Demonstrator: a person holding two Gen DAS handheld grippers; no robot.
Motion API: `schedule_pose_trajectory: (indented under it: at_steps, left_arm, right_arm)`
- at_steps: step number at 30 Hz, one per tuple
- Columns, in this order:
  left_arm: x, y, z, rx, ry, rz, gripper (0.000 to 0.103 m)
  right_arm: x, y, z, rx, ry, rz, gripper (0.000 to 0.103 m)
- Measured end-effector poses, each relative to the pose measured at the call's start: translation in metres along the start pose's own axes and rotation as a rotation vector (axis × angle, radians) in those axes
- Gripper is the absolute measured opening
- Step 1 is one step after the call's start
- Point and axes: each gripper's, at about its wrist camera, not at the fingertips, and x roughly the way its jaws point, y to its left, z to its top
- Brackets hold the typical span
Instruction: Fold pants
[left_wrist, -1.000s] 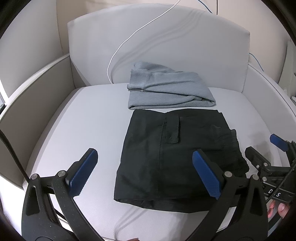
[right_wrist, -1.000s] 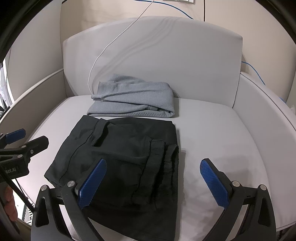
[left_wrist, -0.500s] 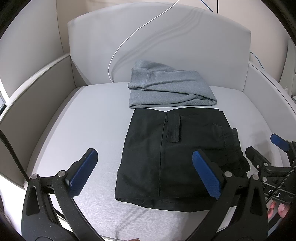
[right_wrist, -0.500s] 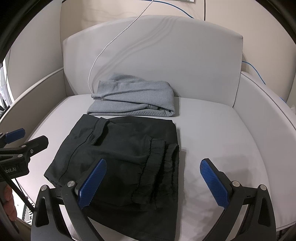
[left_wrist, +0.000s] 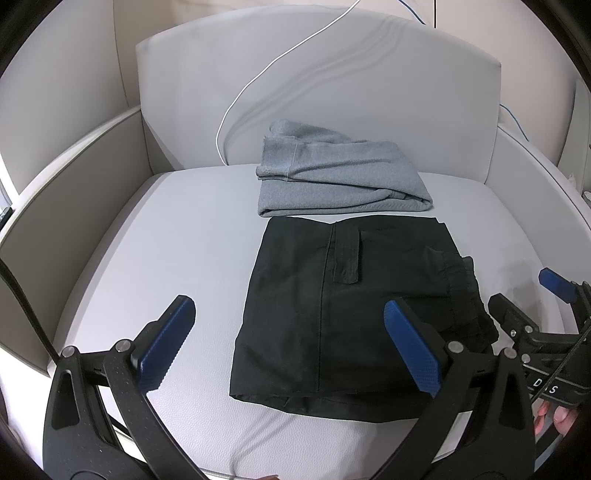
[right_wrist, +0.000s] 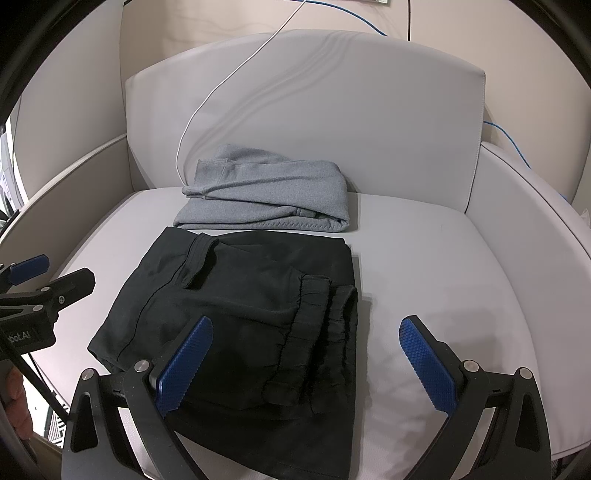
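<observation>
the black pants (left_wrist: 354, 310) are lying folded into a compact rectangle on the middle of the armchair seat (left_wrist: 177, 229), elastic waistband stacked along the 3 o'clock edge and a pocket flap showing near 12 o'clock. just behind them, touching or nearly so, a folded grey garment (left_wrist: 332, 177) is sitting against the backrest. the fold is looking finished — at most a small tidy of the slightly uneven 6 o'clock hem is remaining, by my judgement. the left claw (left_wrist: 288, 350) is hovering spread wide and holding nothing at the pants' 7 o'clock corner; the right claw (right_wrist: 310, 362) is hanging equally wide and empty over the waistband side — neither is touching cloth.
</observation>
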Motion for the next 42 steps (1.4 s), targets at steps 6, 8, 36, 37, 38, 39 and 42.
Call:
schedule_pose_trajectory:
  at_steps: [6,8,36,37,38,39,42]
  left_arm:
    - [-0.0006,-0.0001,0.0003,0.0,0.0,0.0,0.102]
    - [-0.0008,-0.0001,0.0004,-0.001,0.0,0.001,0.102]
    - [-0.0021,0.0007,0.0015,0.004,0.001,0.0,0.102]
    - [-0.0014,0.0,0.002,0.002,0.002,0.001,0.102]
    - [-0.0013,-0.0001,0.002,0.002,0.002,0.001,0.102]
    - [-0.0013,-0.0001,0.002,0.002,0.002,0.001,0.102]
    - [-0.0018,0.0003,0.0013,0.002,0.003,0.002,0.102]
  right_arm:
    - [0.0001,0.0003,-0.0019,-0.001,0.001,-0.001,0.103]
    - [0.0002,0.0003,-0.0017,0.0,0.001,-0.001,0.103]
    - [0.0012,0.0003,-0.0024,-0.001,0.004,0.0,0.103]
    - [0.0012,0.0003,-0.0023,-0.001,0.004,0.0,0.103]
    - [0.0011,0.0003,-0.0022,-0.001,0.004,0.0,0.103]
    - [0.0011,0.0003,-0.0021,-0.002,0.003,0.0,0.103]
    - [0.0011,0.0003,-0.0014,-0.001,0.005,-0.001,0.103]
